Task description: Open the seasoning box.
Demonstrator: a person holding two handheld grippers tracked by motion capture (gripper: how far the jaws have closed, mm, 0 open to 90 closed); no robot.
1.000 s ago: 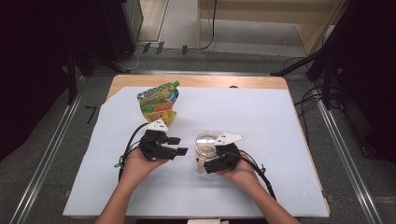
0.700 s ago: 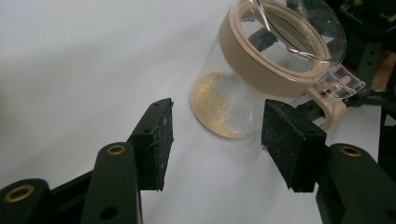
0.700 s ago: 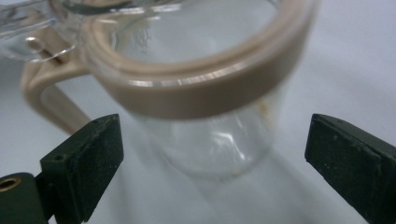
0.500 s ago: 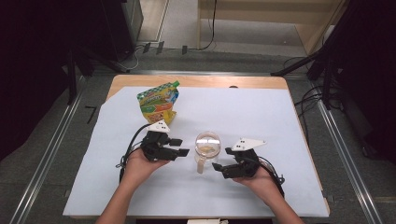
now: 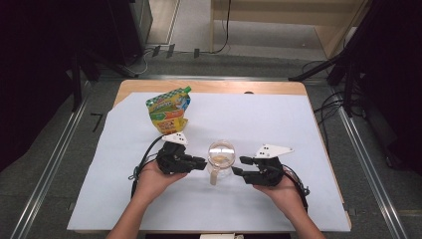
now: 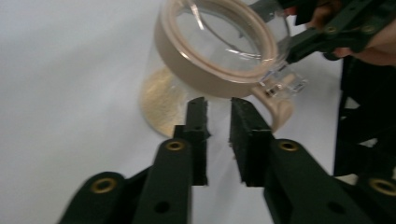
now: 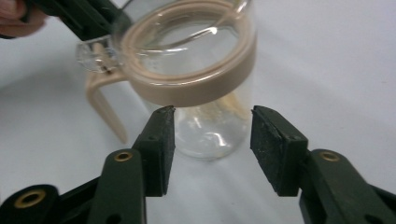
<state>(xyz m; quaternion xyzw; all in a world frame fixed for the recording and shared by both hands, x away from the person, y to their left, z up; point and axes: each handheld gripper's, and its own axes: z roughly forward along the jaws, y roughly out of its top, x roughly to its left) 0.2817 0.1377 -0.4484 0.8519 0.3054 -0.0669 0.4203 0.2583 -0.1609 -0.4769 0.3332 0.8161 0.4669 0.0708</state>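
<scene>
Your left gripper (image 6: 217, 109) fingers are narrow, a slim gap, tips just short of the glass jar (image 5: 221, 155), holding nothing. Your right gripper (image 7: 212, 122) fingers are wide apart, empty, aimed at the jar wall, near it. Jar stands upright mid-table (image 5: 278, 124) between both grippers, beige lid and handle. Colourful pouch (image 5: 169, 109) stands behind the left gripper.

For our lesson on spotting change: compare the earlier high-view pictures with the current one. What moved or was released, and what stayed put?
The right gripper, which was up against the glass jar a second ago, has let go and drawn back to the person's right; its jaws now stand open, apart from the glass. The left gripper stayed close beside the jar. The jar and the colourful pouch kept their places on the white sheet.
</scene>
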